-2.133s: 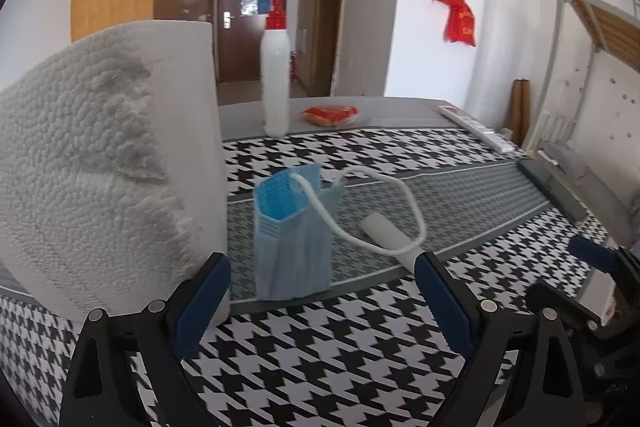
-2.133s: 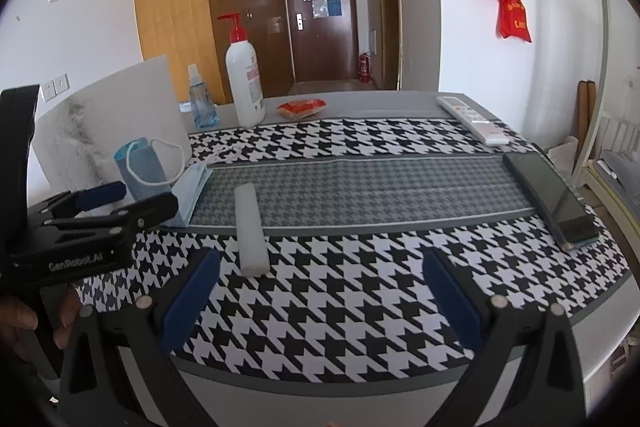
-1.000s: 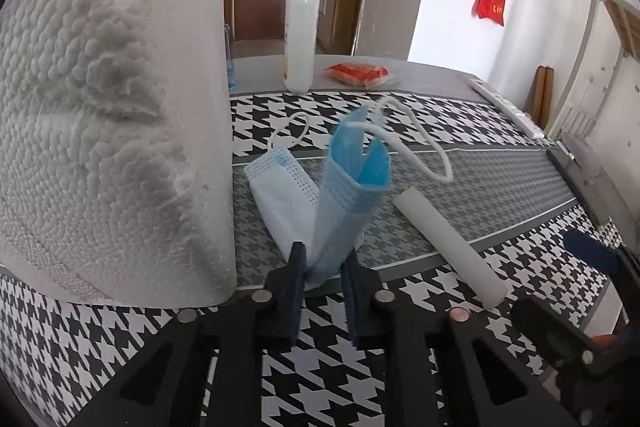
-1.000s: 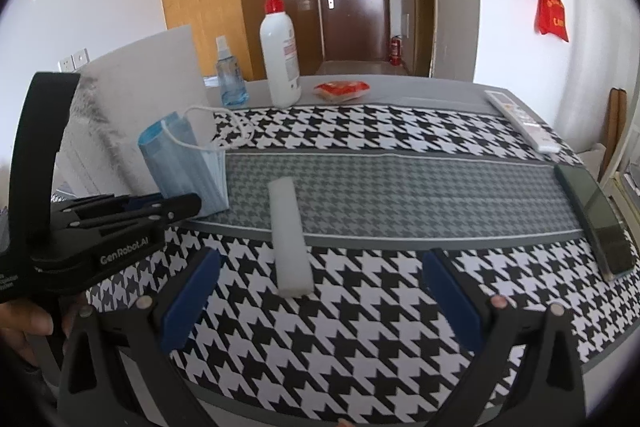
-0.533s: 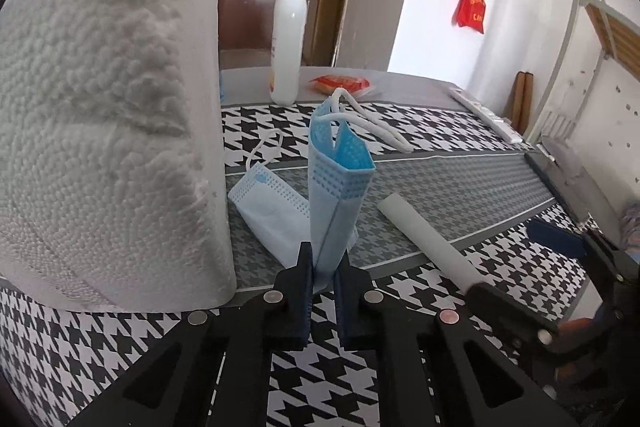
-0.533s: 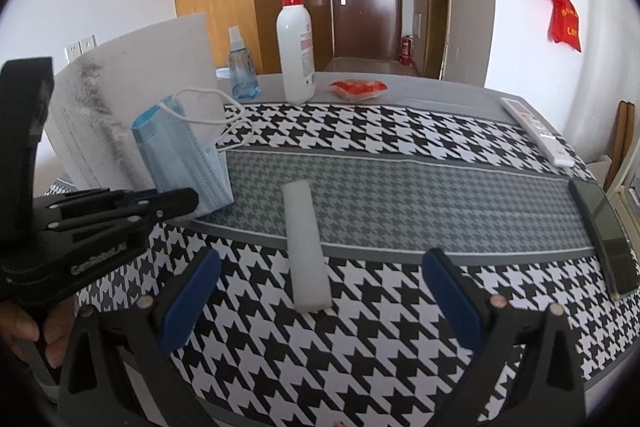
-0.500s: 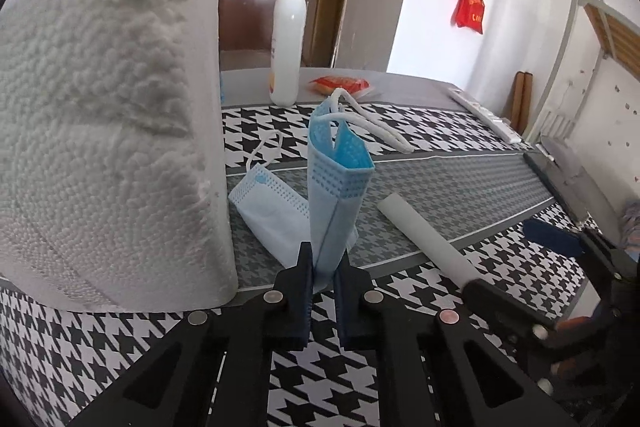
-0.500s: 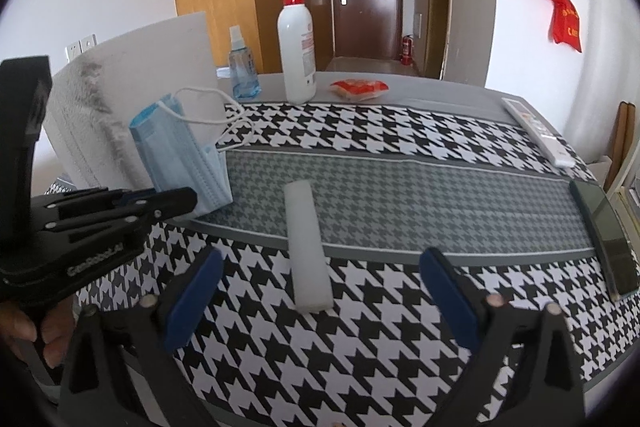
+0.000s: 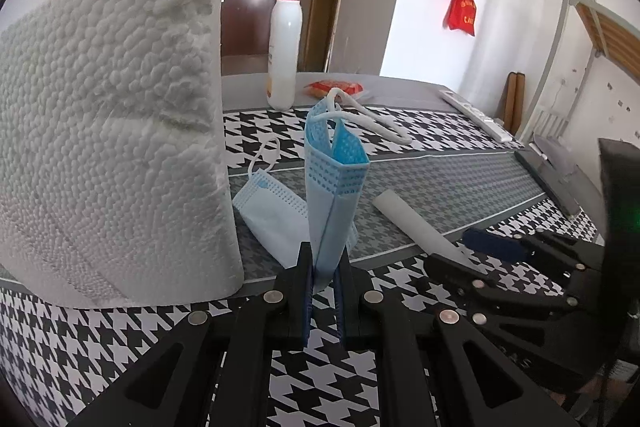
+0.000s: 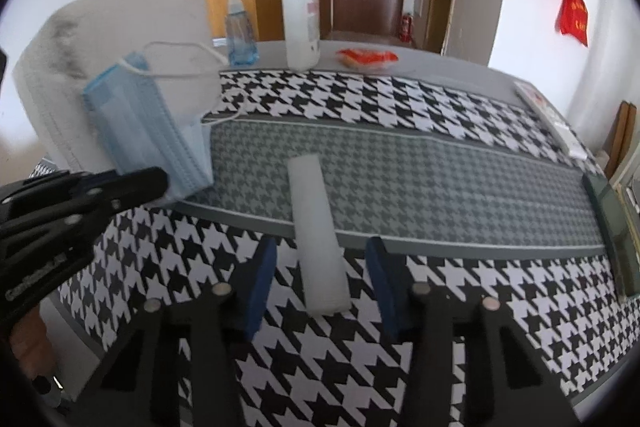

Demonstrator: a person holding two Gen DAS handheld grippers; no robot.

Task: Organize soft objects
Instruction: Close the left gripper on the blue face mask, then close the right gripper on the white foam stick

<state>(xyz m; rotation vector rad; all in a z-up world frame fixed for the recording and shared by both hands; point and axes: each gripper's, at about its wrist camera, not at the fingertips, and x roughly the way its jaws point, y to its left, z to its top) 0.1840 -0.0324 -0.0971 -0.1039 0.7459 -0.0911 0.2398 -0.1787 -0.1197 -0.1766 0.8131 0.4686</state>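
Left wrist view: your left gripper (image 9: 322,283) is clamped tight on the lower edge of a folded blue face mask (image 9: 332,187), which stands upright out of the pads, ear loops (image 9: 372,119) arching off its top. A second, paler mask (image 9: 272,211) lies flat on the grey centre strip of the tablecloth (image 9: 460,171), just behind the held one and touching the foot of the paper towel roll (image 9: 108,139). That roll stands upright at the left edge of the table.

Right wrist view: your right gripper (image 10: 320,287) is closing. A white foam stick (image 10: 318,227) lies between the blue pads (image 10: 260,287), its near end on the houndstooth border, far end on the grey strip. Gaps show on both sides, so no contact w/ the stick yet. Frame is motion-blurred; finer detail not readable.

Other items, far edge of table: white pump bottle w/ red head (image 10: 300,11), small clear spray bottle (image 10: 239,31) to its left, red snack packet (image 10: 366,58) to its right. White remote (image 10: 552,119) lies along the right edge; dark phone (image 10: 612,223) nearer, same edge.

Your left gripper body also shows at the left of the right wrist view, a hand (image 10: 28,351) below it, mask held up beside the roll.
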